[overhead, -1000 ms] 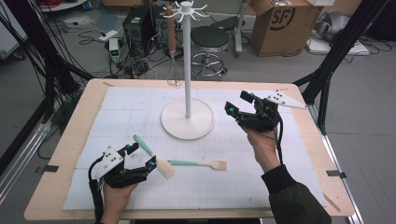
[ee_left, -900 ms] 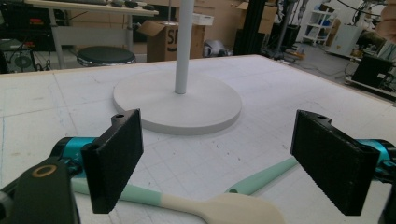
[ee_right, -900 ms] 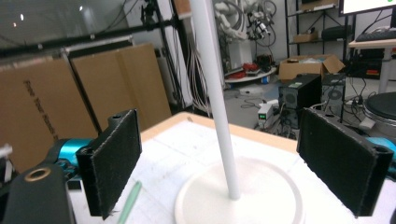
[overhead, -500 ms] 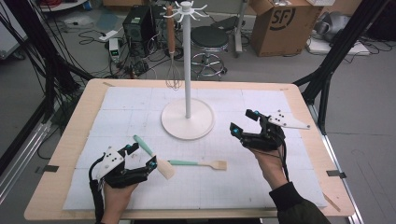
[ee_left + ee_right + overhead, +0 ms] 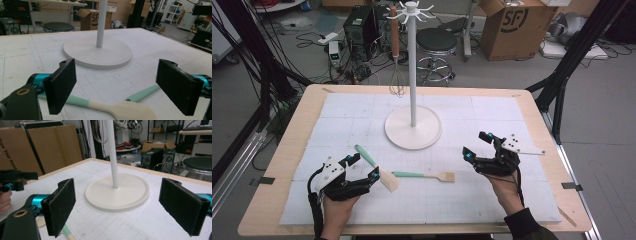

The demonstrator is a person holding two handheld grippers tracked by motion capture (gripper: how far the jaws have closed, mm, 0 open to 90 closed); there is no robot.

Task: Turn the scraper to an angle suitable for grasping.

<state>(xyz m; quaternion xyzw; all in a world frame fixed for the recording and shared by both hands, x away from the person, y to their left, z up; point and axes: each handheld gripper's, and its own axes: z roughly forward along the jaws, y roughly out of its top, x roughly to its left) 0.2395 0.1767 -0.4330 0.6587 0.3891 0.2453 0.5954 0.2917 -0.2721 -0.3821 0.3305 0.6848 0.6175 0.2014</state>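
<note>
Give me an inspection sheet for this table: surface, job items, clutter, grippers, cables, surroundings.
Surface: wooden table under a white gridded mat.
Job's things: spoon spatula with mint handle lying below the left gripper; flat turner lying beside it; white rack stand; a whisk hanging on it.
Clutter: nothing seen.
Grippers: left gripper open over the spoon spatula; right gripper open, holding nothing.
Cables: one trails from each gripper; more tangle on the floor behind.
Surroundings: stool, cardboard box, electronics on the floor.
</note>
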